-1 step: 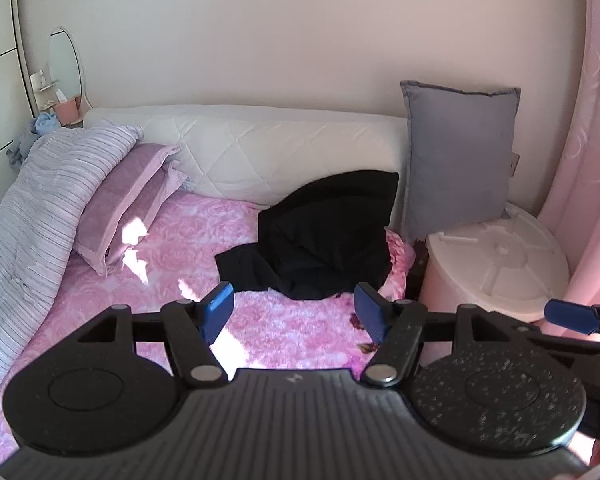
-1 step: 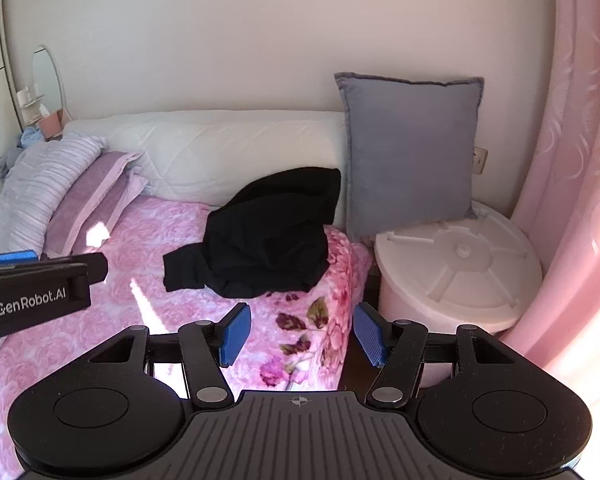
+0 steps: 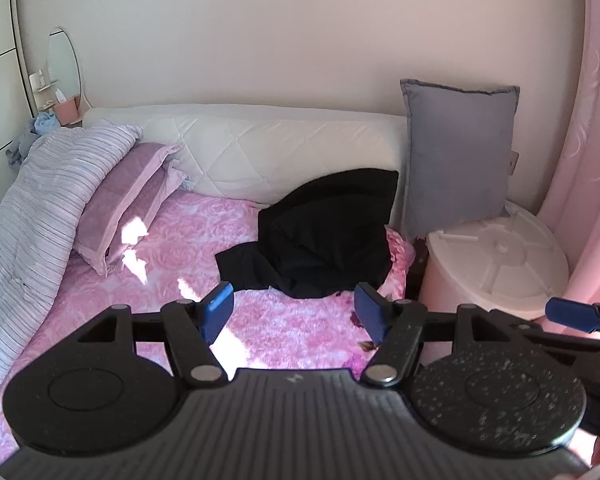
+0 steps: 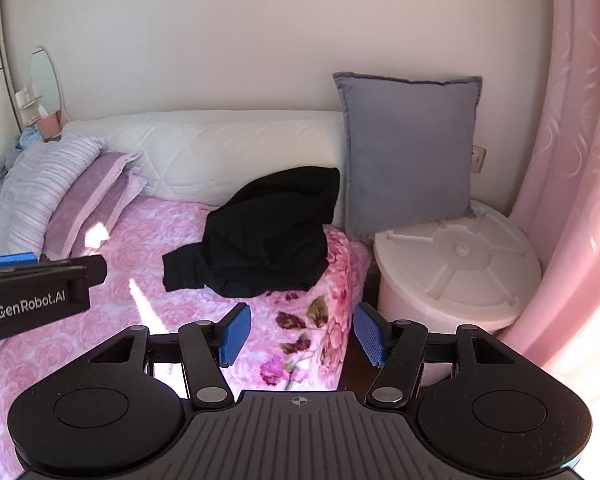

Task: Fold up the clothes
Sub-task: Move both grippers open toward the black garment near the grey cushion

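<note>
No shift vs the earlier frames: both views line up, nothing displaced. Left claw (image 3: 296, 314) spread, holding nothing, hovering over the bed (image 3: 172, 252). Black garment (image 3: 320, 240) sits crumpled near the bed's right corner, top edge leaning on the white bolster (image 3: 260, 148), grey cushion (image 3: 458, 156) just beside. Right claw (image 4: 300, 334) spread too, holding nothing. Cloth looks soft, light, limp; I'd pinch an edge or the flap sticking out left, not the bunched middle.

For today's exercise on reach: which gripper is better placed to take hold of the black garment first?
Probably the left gripper: the black garment lies straight ahead between its open fingers. The right gripper points past the bed's edge.
</note>
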